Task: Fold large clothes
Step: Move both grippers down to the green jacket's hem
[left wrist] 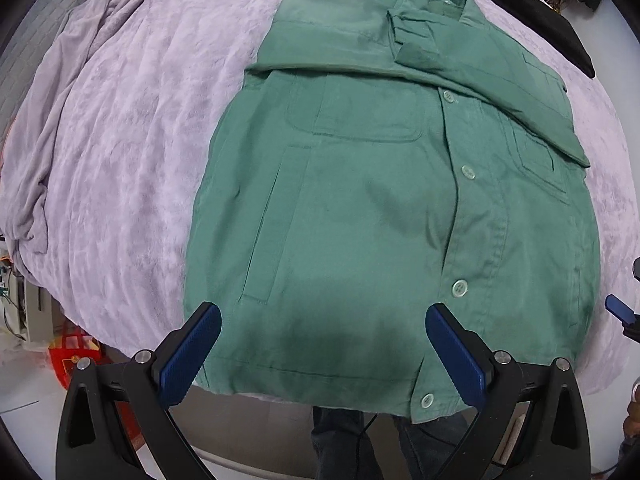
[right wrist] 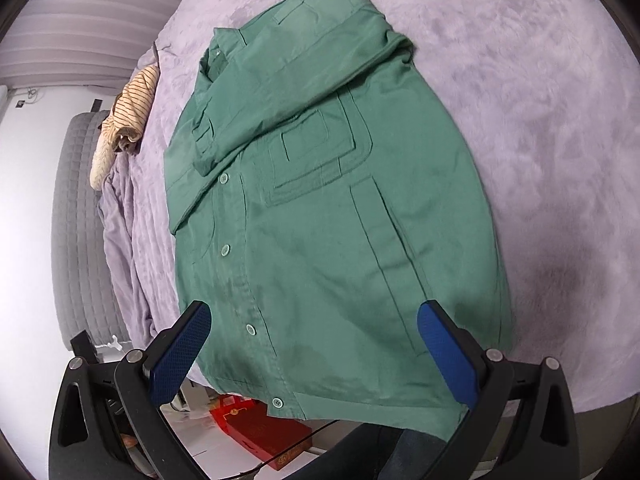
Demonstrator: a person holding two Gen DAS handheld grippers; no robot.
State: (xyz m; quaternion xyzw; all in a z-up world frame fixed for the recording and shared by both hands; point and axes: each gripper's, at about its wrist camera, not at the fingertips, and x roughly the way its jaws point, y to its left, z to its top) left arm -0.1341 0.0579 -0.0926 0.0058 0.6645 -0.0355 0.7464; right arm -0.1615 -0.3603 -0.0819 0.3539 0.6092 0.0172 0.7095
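Looking at this one, the green jacket (left wrist: 360, 200) is laid out flat, front side up and buttoned, on a bed covered with a purple blanket (left wrist: 120, 140). Its hem hangs right at the near edge of the bed. Both sleeves look already folded in across the chest, one sleeve (left wrist: 500, 92) running diagonally under the collar (left wrist: 436, 4), so I'd say the sleeve step is done and the bottom-to-top fold is what's in hand now.

Left tongs (left wrist: 324, 356) are spread wide with nothing in them, hovering over the hem on the left half of the jacket. Right tongs (right wrist: 314, 356) are wide and empty too, hovering over the hem on the other side of the button row (right wrist: 226, 248).

My guess for the next move: each pair drops onto its own bottom corner, pinches both layers of cloth, then they lift together and carry the hem up toward the collar. The fabric looks fairly stiff, so it should hold a crease okay, but the grabs need to be even or the fold goes crooked. Also worth watching that the sleeves don't slide out.

There's a striped top (right wrist: 128, 108) and a black garment (left wrist: 532, 12) further up the bed, well clear.
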